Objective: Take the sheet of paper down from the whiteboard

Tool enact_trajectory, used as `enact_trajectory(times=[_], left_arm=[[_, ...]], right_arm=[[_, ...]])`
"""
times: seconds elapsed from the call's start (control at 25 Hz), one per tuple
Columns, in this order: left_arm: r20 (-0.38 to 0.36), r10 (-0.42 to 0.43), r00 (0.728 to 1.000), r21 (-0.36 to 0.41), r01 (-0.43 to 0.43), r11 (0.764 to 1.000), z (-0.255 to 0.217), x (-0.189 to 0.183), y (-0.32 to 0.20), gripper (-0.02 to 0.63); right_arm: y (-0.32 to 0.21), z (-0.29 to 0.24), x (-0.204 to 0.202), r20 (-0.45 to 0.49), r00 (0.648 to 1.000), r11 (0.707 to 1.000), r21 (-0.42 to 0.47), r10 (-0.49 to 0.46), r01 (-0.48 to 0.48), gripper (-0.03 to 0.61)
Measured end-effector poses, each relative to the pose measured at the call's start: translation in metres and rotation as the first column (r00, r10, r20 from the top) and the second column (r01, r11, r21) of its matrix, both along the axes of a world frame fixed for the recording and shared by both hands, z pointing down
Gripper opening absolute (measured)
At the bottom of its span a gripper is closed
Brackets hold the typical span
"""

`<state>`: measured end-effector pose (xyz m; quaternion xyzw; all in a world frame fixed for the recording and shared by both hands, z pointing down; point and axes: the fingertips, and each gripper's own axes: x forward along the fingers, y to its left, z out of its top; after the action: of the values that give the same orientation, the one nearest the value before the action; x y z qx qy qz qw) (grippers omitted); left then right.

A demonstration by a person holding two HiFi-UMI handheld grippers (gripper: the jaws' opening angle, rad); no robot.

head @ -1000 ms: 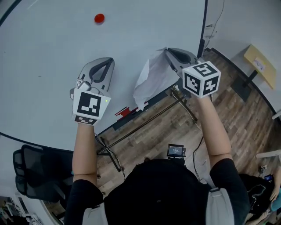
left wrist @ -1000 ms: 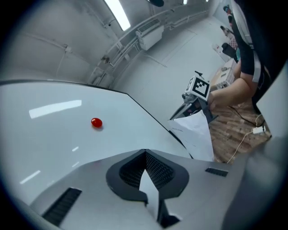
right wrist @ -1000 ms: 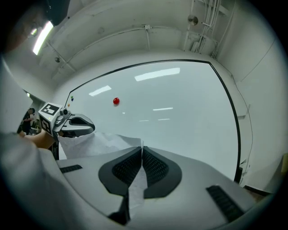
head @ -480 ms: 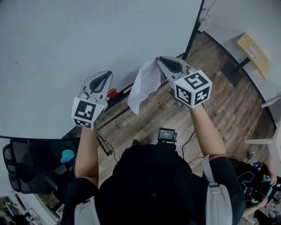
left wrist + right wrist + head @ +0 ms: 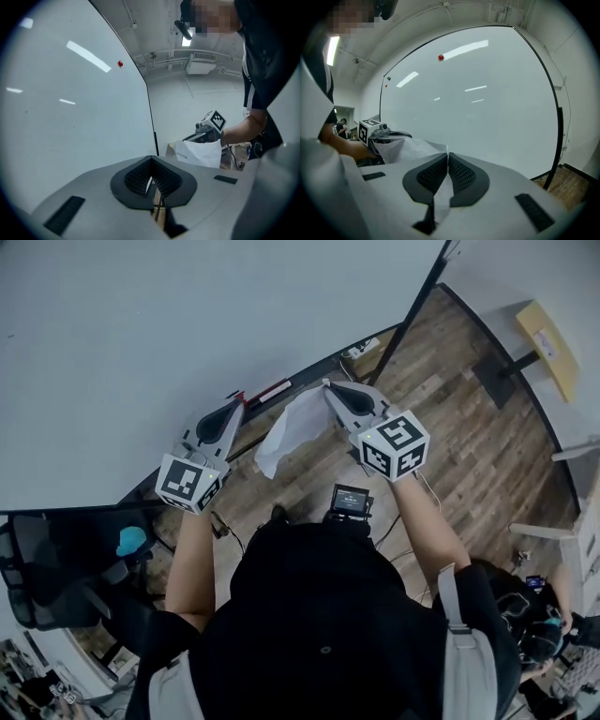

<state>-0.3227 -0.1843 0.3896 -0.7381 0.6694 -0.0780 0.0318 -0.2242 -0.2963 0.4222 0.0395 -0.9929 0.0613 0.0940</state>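
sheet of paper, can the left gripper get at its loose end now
Probably yes: the sheet of paper hangs from the right gripper, with nothing between it and the left gripper, though that one is shut.

Print [image 5: 181, 156] on paper [image 5: 202, 151] illegibly small

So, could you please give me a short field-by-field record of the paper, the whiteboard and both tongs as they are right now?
sheet of paper: off the board, crumpled, hanging from the right tongs
right tongs: shut on the sheet's edge
left tongs: shut, holding nothing, beside the sheet and apart from it
whiteboard: in front of the person, with a red magnet high up on it
task state: sheet is down from the board, not yet set anywhere
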Motion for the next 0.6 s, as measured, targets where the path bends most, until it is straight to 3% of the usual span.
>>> enact_trajectory(times=[0.4, 0.6], left_arm=[[-0.145, -0.006, 0.989, -0.078, -0.006, 0.997, 0.092, 0.02, 0.046, 0.012], [-0.196, -0.026, 0.98, -0.086, 0.009, 0.996, 0.099, 0.027, 0.057, 0.012]], right_arm=[[0.029, 0.094, 0.031, -0.07, 0.998, 0.996, -0.089, 0.001, -0.008, 0.021], [0.036, 0.119, 0.045, -0.072, 0.997, 0.995, -0.103, 0.008, -0.015, 0.021]])
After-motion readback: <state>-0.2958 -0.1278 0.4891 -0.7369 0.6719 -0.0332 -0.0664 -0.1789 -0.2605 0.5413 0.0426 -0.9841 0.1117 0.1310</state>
